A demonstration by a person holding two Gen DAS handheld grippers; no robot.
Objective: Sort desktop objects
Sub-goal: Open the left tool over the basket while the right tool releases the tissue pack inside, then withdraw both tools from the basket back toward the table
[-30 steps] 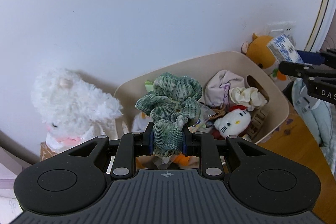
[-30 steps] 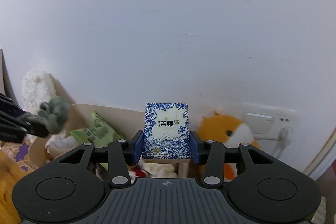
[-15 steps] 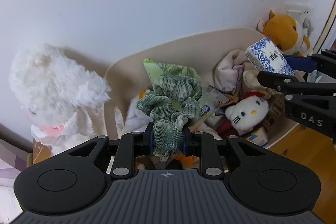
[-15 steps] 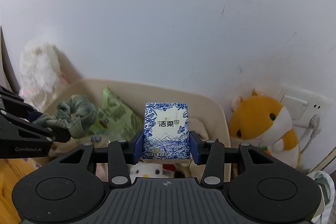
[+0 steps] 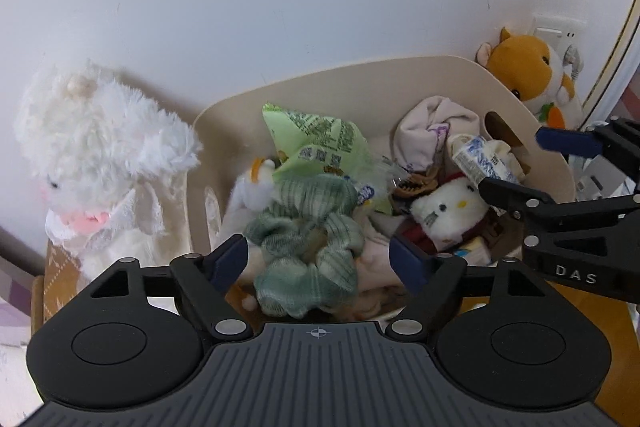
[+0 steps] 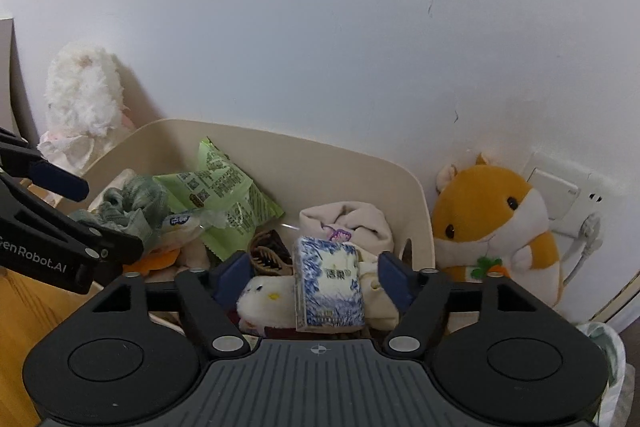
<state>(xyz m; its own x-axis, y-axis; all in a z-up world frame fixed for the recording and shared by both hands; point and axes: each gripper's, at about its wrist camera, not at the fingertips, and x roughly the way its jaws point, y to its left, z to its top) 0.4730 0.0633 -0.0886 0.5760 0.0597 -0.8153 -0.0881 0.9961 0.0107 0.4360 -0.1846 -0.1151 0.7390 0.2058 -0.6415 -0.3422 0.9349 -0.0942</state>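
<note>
White wall behind beige bin [image 5: 516,115]. Left gripper [image 5: 320,263] fingers opening around green scrunchie [image 5: 308,243]: soft, light. Right gripper [image 6: 312,277] fingers opening; tissue pack [image 6: 330,287] between, squashy; grip flat sides.

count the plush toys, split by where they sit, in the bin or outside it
In the beige bin: 2, a white cat plush and a small white duck plush.
Outside it: 2, a fluffy white plush and an orange hamster plush.
Total: 4
</note>
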